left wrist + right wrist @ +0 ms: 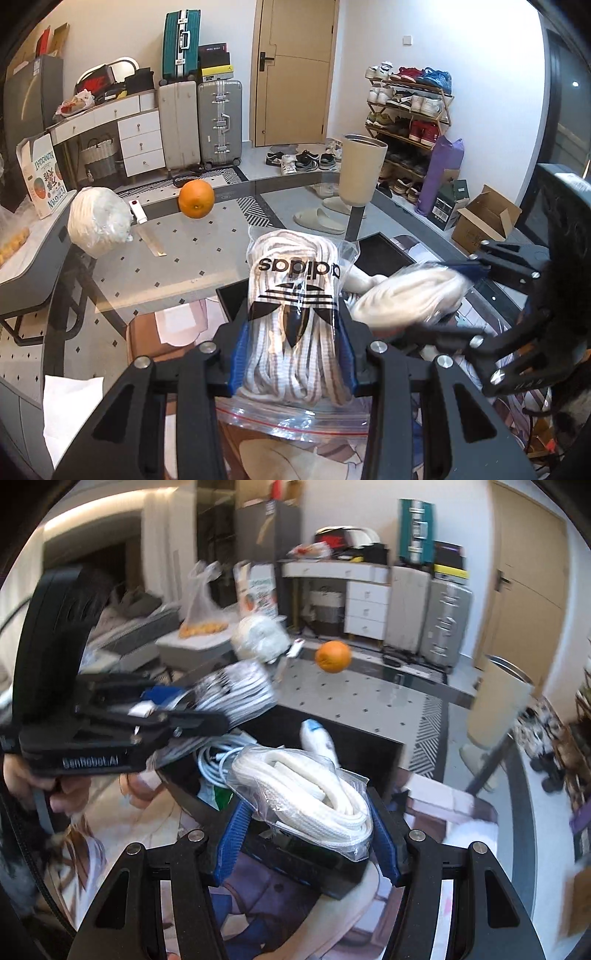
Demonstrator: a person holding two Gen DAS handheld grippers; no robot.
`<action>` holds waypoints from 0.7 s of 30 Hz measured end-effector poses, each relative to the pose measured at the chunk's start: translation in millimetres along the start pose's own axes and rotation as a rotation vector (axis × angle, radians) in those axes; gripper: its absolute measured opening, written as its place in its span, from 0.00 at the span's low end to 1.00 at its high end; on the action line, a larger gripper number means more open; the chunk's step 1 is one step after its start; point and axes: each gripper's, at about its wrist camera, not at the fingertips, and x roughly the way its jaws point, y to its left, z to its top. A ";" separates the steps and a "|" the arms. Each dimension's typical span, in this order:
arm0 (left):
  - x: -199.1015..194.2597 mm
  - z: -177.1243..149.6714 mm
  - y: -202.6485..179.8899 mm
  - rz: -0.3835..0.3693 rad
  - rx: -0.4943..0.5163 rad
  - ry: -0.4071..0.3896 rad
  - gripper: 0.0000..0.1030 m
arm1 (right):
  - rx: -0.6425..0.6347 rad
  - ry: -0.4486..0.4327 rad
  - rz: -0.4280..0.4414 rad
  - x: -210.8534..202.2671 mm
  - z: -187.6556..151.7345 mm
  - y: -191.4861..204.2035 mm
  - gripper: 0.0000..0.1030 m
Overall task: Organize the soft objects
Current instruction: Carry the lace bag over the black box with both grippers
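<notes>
Glass tabletop (177, 258) in a cluttered room carries one black tray (369, 753). Two bagged lace bundles hang above it: the left gripper (291, 354) clamps the striped lace bag (291, 295), the right gripper (306, 834) clamps the white lace bag (306, 794). Farther off sit one orange (196, 198), one wrapped bundle (98, 225) and one beige cup (360, 170).

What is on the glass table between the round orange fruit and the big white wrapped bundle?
In the left wrist view, a small white device with a red button lies between the orange fruit and the white wrapped bundle, right beside the bundle.
</notes>
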 end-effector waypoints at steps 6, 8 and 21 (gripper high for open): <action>5.2 2.8 2.8 -0.011 -0.008 0.014 0.38 | -0.051 0.092 0.052 21.8 10.5 -12.3 0.67; 5.5 3.8 1.4 -0.016 -0.006 0.016 0.38 | -0.074 0.094 0.052 16.0 10.6 -14.6 0.78; 18.4 12.2 -17.6 -0.081 0.049 0.039 0.38 | -0.017 0.086 -0.096 10.2 9.7 -35.5 0.83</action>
